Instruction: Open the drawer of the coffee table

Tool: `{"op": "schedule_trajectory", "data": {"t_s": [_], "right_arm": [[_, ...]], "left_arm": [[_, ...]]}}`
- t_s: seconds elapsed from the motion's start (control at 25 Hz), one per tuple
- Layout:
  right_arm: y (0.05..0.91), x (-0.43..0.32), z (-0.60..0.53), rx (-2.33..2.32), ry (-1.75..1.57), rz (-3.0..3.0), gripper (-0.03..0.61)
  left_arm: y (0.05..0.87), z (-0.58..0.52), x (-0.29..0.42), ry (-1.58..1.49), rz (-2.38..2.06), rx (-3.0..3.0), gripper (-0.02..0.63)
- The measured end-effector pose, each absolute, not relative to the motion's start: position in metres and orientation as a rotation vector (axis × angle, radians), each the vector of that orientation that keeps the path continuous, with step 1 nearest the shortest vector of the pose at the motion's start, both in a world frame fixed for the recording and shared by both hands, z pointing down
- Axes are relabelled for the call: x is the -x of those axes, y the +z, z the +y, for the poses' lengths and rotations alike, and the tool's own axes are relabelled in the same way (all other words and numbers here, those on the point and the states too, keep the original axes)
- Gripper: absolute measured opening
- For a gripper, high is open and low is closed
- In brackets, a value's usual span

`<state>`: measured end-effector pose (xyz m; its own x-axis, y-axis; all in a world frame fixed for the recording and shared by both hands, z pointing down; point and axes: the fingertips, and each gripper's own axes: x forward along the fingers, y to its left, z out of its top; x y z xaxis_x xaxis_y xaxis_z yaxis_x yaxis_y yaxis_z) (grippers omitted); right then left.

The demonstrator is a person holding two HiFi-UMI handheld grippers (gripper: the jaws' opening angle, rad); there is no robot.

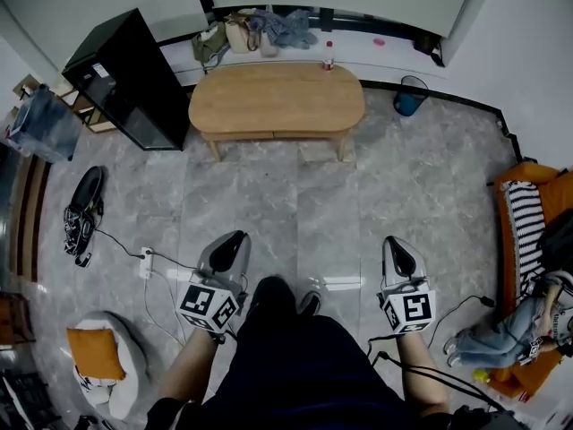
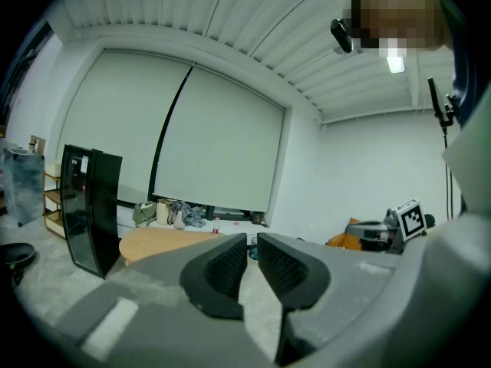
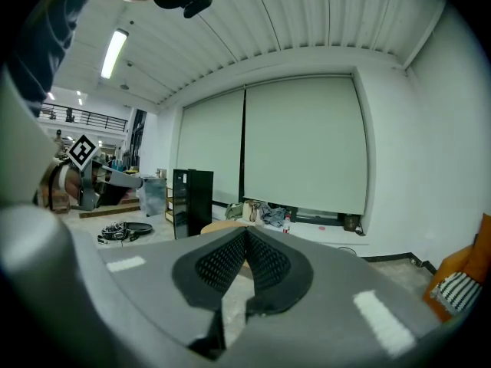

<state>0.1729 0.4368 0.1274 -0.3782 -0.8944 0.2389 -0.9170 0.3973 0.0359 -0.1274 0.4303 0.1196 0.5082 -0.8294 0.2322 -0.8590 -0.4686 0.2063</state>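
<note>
1. Grey stone-pattern floor tiles (image 1: 295, 195), glossy enough to reflect light, cover the room. Pale roller blinds close the far wall.
2. Task item: the coffee table (image 1: 276, 97) stands at the far side of the floor, against a low white ledge and well apart from both grippers. Its top is a long oval of light matte wood with a rounded edge, on pale legs.
3. Drawer: the front would sit in the apron band (image 1: 273, 136) under the top. No pulled-out box or gap shows there, so the drawer is judged closed. No handle can be made out at this range.
4. Left gripper (image 1: 236, 237): jaws stand slightly apart with a narrow slot and nothing between them. The pads (image 2: 229, 271) are black cross-hatched rubber set in grey moulded shells.
5. Right gripper (image 1: 395, 241): jaws closed tip to tip, empty.
6. Progress: no step completed. Remaining, as judged: approach the table, locate the drawer pull, grip it, and draw the drawer outward.
</note>
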Motion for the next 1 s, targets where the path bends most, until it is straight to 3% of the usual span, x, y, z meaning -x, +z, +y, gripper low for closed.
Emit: {"op": "schedule_trajectory", "data": {"t_s": [0.32, 1.0], "right_arm": [[0.150, -0.189, 0.358, -1.556, 0.159, -2.385, 0.002], [0.175, -0.184, 0.145, -1.501, 0.261, -2.283, 0.002]], "left_arm": [[0.163, 0.353, 0.128, 0.161, -1.359, -2.368, 0.147], [0.217, 0.130, 0.097, 0.277, -1.058, -2.421, 0.163]]}}
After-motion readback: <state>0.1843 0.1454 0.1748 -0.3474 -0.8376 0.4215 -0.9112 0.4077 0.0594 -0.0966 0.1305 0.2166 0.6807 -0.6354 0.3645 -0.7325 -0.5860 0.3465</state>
